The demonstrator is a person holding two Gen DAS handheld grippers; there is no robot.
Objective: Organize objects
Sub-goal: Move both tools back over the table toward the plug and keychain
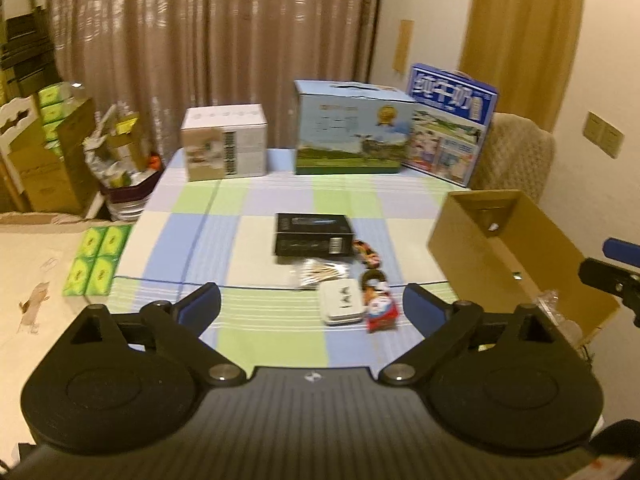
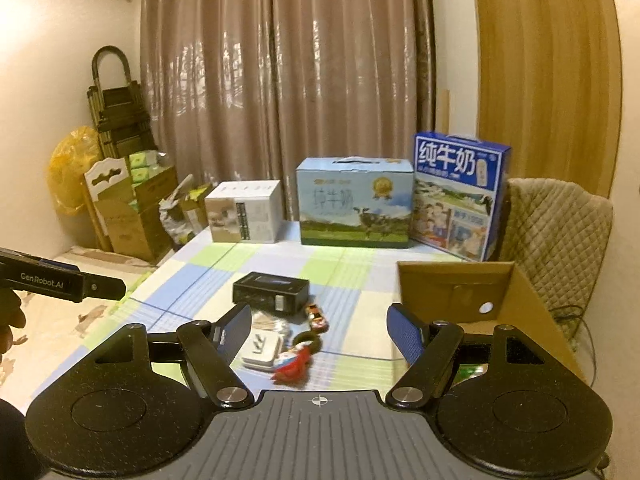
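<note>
On the checked tablecloth lie a black box (image 1: pixel 314 236), a clear packet of sticks (image 1: pixel 320 272), a white case (image 1: pixel 342 303), a toy car (image 1: pixel 366 254), a dark ring (image 1: pixel 372 278) and a red-and-white figure (image 1: pixel 382 314). My left gripper (image 1: pixel 312 304) is open above the near table edge, nothing between its fingers. My right gripper (image 2: pixel 318 328) is open too, with the white case (image 2: pixel 262 348), the red figure (image 2: pixel 292 364), the toy car (image 2: pixel 318 316) and the black box (image 2: pixel 272 294) on the cloth beyond it. An open cardboard box (image 1: pixel 516 256) stands at the right.
Three cartons line the table's far edge: a white one (image 1: pixel 224 142), a light blue one (image 1: pixel 352 128) and a dark blue milk carton (image 1: pixel 448 120). A padded chair (image 2: pixel 556 224) stands behind the cardboard box (image 2: pixel 460 292). Green packets (image 1: pixel 98 260) lie left of the table, boxes and bags beyond.
</note>
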